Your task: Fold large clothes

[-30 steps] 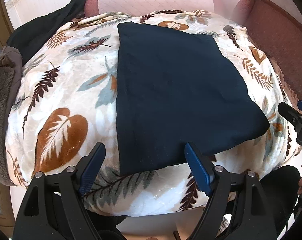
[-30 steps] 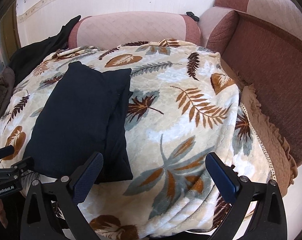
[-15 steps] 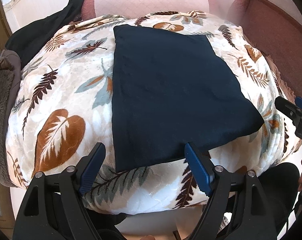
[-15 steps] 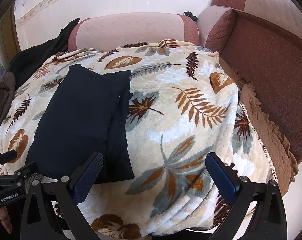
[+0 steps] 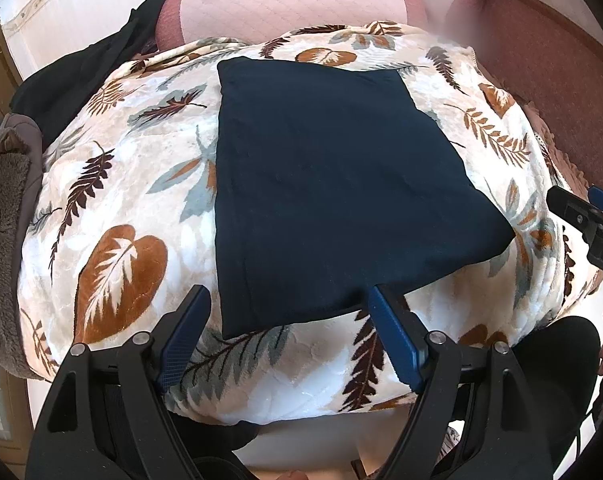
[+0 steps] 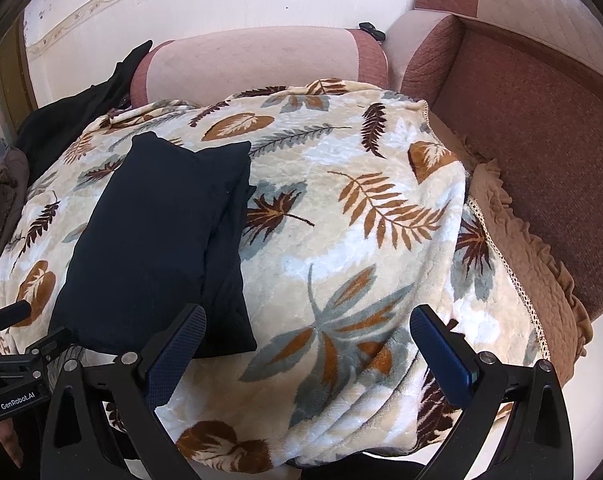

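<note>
A dark navy garment (image 5: 333, 192) lies folded into a flat rectangle on a cream leaf-print blanket (image 5: 113, 216). The right wrist view shows the same garment (image 6: 161, 248) at the left, with a second layer showing along its right side. My left gripper (image 5: 289, 324) hovers just in front of the garment's near edge, open, nothing between its blue pads. My right gripper (image 6: 307, 344) is open too, over bare blanket (image 6: 361, 240) to the right of the garment. Each gripper shows at the edge of the other's view.
The blanket covers a pink and brown sofa with an armrest (image 6: 253, 64) at the back and a backrest (image 6: 541, 152) on the right. Black clothing (image 5: 85, 76) drapes at the back left. A grey fleece (image 5: 5, 220) lies at the left edge.
Both views pulled back and up slightly, so the folded garment sits a little farther from the fingers. The garment itself has not moved and both grippers stay open.
</note>
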A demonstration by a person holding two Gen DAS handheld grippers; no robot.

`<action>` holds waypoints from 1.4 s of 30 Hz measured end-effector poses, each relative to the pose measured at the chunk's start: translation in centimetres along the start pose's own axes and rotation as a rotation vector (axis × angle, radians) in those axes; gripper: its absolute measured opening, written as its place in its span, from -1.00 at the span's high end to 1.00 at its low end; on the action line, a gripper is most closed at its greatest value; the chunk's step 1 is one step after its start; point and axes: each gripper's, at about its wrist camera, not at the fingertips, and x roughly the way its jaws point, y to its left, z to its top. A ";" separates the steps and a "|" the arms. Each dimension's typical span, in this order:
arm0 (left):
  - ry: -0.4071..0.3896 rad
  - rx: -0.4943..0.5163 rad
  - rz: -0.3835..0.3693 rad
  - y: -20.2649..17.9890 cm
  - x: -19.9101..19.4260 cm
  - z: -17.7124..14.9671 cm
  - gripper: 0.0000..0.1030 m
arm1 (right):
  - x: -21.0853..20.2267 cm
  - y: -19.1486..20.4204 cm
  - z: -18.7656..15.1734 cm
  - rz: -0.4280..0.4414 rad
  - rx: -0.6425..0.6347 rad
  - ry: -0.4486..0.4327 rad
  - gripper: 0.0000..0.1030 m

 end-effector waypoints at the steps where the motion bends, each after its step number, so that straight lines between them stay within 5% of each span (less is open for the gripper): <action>1: 0.000 0.001 0.000 -0.1 0.0 0.0 -0.58 | 0.0 -0.1 0.0 0.000 0.001 -0.001 -0.99; 24: 0.046 0.006 -0.053 -0.8 0.3 1.2 -0.58 | 0.7 -0.7 0.2 -0.001 -0.009 0.019 -0.99; 31: -0.017 0.007 -0.098 -1.9 -1.6 2.4 -0.58 | 0.7 -0.6 0.5 -0.015 -0.035 0.022 -0.99; 42: -0.015 0.060 -0.026 -2.1 -0.5 1.6 -0.58 | 0.7 -0.2 0.8 -0.070 -0.109 0.016 -0.99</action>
